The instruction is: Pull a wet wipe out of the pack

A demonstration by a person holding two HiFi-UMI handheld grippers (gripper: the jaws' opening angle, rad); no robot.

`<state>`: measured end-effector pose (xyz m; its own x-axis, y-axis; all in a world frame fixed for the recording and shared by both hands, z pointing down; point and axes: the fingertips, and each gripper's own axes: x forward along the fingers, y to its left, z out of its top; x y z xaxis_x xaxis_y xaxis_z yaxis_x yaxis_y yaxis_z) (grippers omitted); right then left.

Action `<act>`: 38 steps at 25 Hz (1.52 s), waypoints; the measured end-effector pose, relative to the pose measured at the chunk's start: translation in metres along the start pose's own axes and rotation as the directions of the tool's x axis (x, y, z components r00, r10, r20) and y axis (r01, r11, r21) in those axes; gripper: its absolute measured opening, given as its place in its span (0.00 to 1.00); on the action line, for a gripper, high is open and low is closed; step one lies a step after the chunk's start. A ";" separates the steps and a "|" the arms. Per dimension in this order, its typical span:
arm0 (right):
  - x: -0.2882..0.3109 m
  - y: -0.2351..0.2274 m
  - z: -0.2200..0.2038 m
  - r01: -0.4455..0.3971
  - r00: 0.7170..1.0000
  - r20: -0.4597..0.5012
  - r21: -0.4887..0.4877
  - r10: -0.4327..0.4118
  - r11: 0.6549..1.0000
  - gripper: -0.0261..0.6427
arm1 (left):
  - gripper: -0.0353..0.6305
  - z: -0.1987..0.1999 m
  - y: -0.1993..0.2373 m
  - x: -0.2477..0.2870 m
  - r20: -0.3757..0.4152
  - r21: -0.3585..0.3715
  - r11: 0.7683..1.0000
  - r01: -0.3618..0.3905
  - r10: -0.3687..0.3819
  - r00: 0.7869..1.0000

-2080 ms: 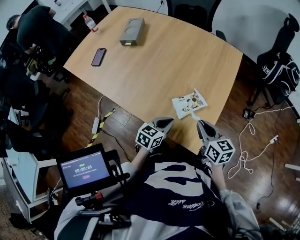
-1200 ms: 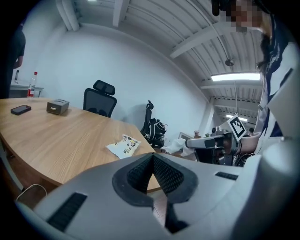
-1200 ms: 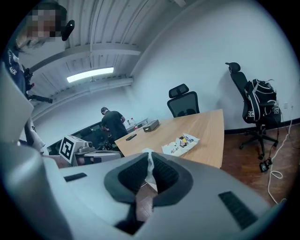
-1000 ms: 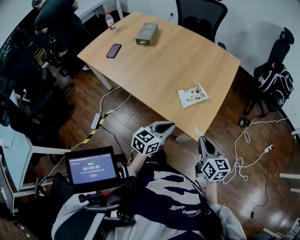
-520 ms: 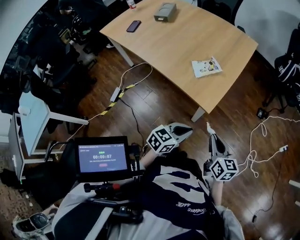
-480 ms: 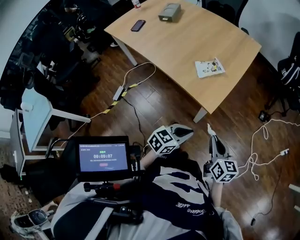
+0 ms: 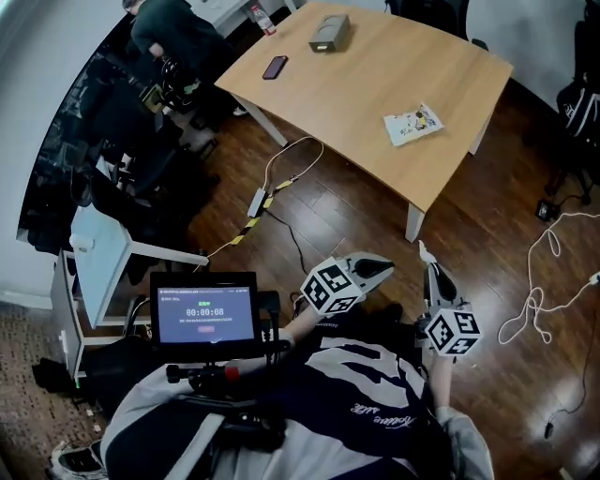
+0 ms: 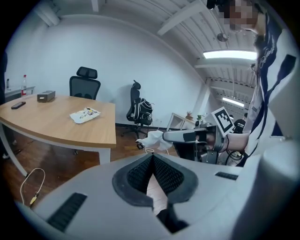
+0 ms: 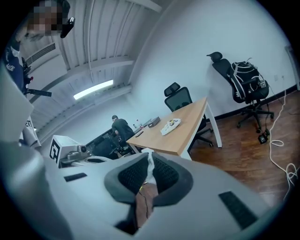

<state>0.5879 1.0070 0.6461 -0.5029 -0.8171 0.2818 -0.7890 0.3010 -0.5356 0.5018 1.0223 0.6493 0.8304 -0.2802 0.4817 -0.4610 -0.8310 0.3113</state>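
Note:
The wet wipe pack lies flat near the right end of the wooden table, far from both grippers; it also shows as the pack and the pack. My right gripper is shut on a white wipe that sticks out past its tips over the floor. In the right gripper view the wipe sits pinched between the pads of the right gripper. The left gripper view shows the wipe hanging crumpled. My left gripper is shut and holds nothing, as the left gripper shows.
A phone and a grey box lie at the table's far end. A person bends at a desk at the upper left. Cables cross the wooden floor. A timer screen sits at my left.
Both grippers have drawn back from the table and now hang over the floor; the table and pack look farther away. The right gripper has kept hold of the wipe.

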 end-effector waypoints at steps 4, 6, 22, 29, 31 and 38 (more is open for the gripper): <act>-0.010 -0.022 0.000 0.058 0.998 0.021 0.034 -0.059 0.998 0.06 | 0.06 0.001 -0.016 0.006 -0.003 0.030 0.998 0.059 -0.059 0.998; -0.009 -0.028 0.001 0.078 0.996 0.032 0.042 -0.079 0.996 0.06 | 0.06 -0.004 -0.015 -0.001 -0.006 0.032 0.998 0.062 -0.062 0.998; 0.038 0.071 -0.008 0.058 0.998 0.008 -0.028 -0.058 0.998 0.06 | 0.05 -0.007 0.069 -0.098 0.140 -0.021 0.998 -0.060 0.062 0.988; 0.059 0.103 -0.007 0.043 0.999 0.002 -0.068 -0.043 0.997 0.06 | 0.06 -0.007 0.091 -0.116 0.184 -0.039 0.998 -0.050 0.056 0.981; 0.061 0.108 -0.011 0.046 0.999 -0.008 -0.069 -0.046 0.997 0.06 | 0.06 -0.007 0.096 -0.118 0.190 -0.043 0.998 -0.044 0.051 0.980; 0.067 0.120 -0.013 0.045 0.998 -0.036 -0.105 -0.049 0.993 0.06 | 0.06 0.005 0.104 -0.118 0.208 -0.030 0.999 -0.019 0.025 0.978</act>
<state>0.4545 0.9948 0.6113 -0.4763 -0.8126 0.3358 -0.8433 0.3142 -0.4360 0.3570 0.9666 0.6206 0.8656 -0.3949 0.3080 -0.4861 -0.8105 0.3267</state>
